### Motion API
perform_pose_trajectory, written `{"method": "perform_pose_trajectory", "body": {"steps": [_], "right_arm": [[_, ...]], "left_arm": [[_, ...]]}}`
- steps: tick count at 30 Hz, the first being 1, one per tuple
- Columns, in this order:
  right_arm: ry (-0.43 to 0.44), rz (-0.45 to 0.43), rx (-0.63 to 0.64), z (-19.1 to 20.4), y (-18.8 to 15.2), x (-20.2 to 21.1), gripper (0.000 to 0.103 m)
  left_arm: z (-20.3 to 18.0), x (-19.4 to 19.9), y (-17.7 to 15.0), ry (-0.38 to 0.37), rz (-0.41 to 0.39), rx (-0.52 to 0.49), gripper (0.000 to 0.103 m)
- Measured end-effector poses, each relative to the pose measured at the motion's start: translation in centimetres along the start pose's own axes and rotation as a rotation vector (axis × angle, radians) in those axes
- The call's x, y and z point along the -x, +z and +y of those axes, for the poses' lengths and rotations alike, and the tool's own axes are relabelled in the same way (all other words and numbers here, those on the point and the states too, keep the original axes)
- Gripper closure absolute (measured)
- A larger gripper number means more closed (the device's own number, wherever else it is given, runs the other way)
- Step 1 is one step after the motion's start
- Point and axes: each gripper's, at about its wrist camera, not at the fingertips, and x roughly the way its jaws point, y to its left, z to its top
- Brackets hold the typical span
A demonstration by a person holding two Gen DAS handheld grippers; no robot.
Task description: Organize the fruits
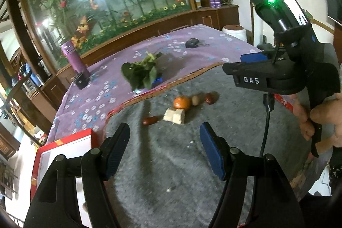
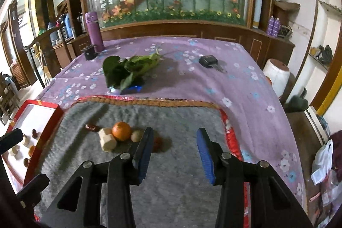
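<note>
Both tools are unclenched and empty over the grey mat. The right tool is spreading its jaws, nothing between them; the left tool hangs released nearer the red tray, which lies at nine o'clock and already holds several pieces. The remaining fruit sits in a cluster: an orange, a pale chunk touching it, a brown fruit just beside, a red date at ten o'clock, and a dark red one partly hidden behind the right tool's left finger. My judgement: take that nearest one first, straddle it, close gently, then carry it to the tray.
</note>
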Motion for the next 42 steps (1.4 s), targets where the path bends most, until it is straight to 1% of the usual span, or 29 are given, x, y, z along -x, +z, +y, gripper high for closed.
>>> {"method": "perform_pose_trajectory", "body": {"steps": [6, 14, 42], "right_arm": [[-0.005, 0.009, -0.026, -1.5, -0.2, -0.7, 0.059], [-0.009, 0.018, -0.037, -2.2, -0.3, -1.3, 0.059], [-0.021, 0.016, -0.033, -2.4, -0.5, -2.0, 0.059]], "left_arm": [[-1.1, -0.8, 0.8, -0.018, 0.005, -0.021, 0.036], [-1.8, -1.7, 1.3, -0.028, 0.016, -0.030, 0.036], [-2.0, -2.7, 1.4, -0.033, 0.023, -0.029, 0.036]]}}
